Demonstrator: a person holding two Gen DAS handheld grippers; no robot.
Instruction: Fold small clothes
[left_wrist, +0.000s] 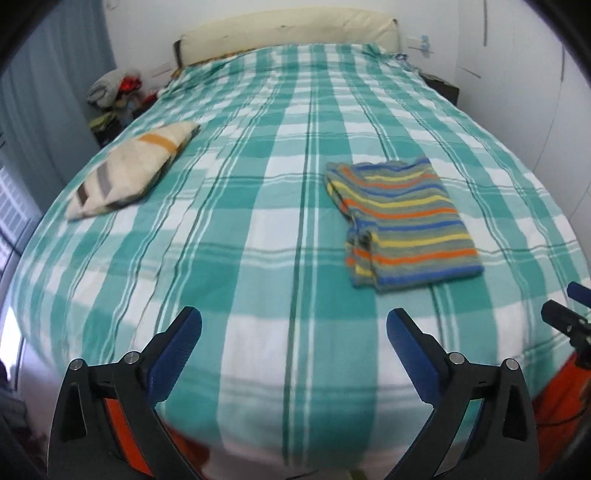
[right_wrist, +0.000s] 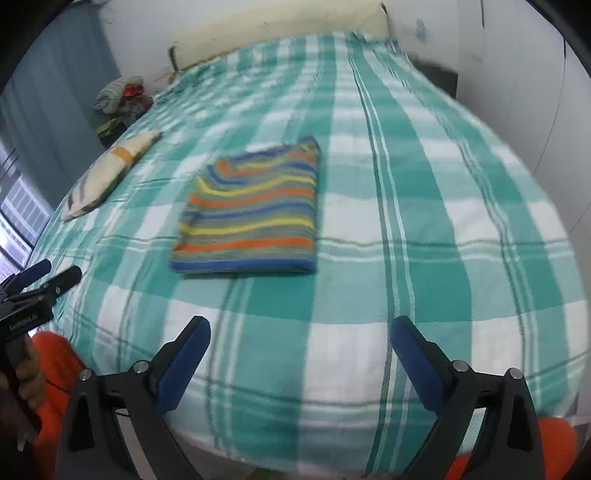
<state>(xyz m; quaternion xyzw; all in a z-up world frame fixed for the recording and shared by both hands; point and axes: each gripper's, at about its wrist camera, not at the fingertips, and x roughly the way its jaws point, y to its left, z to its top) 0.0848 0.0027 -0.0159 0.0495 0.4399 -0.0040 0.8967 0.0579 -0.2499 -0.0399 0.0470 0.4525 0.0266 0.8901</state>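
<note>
Bedroom with white walls; a wide bed covered by a teal-and-white plaid bedspread (left_wrist: 258, 229) fills both views, a cream padded headboard (left_wrist: 288, 33) at its far end. A cream cushion with grey and mustard stripes (left_wrist: 129, 173) lies near the bed's left edge, and beyond it a heap of mixed clothes (left_wrist: 114, 92) sits beside the bed. The folded knit garment with orange, yellow, blue and grey-green stripes (right_wrist: 251, 210) lies flat on the bedspread as a neat rectangle, right of the bed's midline, long axis running toward the headboard, stripes crosswise. Left gripper (left_wrist: 293, 332) and right gripper (right_wrist: 301, 339) hover above the near edge, jaws spread wide, nothing between them, both apart from the garment.
</note>
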